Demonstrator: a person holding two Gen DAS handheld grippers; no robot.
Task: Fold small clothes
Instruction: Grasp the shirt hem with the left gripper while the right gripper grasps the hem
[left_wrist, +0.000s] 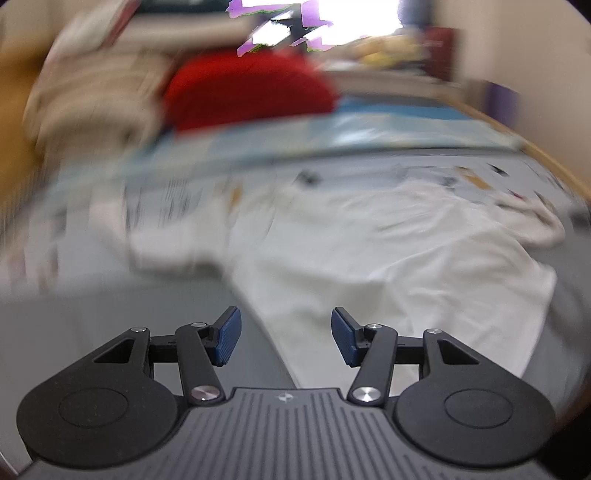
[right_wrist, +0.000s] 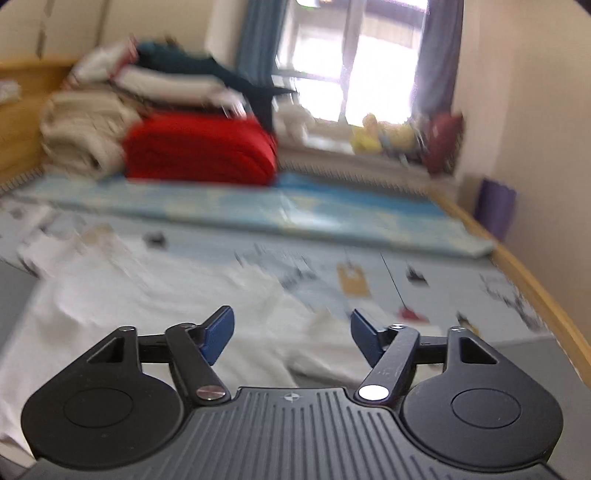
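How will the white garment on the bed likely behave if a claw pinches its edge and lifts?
The white garment lies creased and rumpled, so it is probably floppy and would drape from the pinch. It looks thin, so likely light. Spread flat on the bed, it may drag and bunch if pushed.

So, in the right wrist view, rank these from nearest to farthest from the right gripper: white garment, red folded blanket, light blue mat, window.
1. White garment, spread just beneath and ahead of the right gripper.
2. Light blue mat, strip across the middle.
3. Red folded blanket, behind the mat, left.
4. Window, back wall, upper right.
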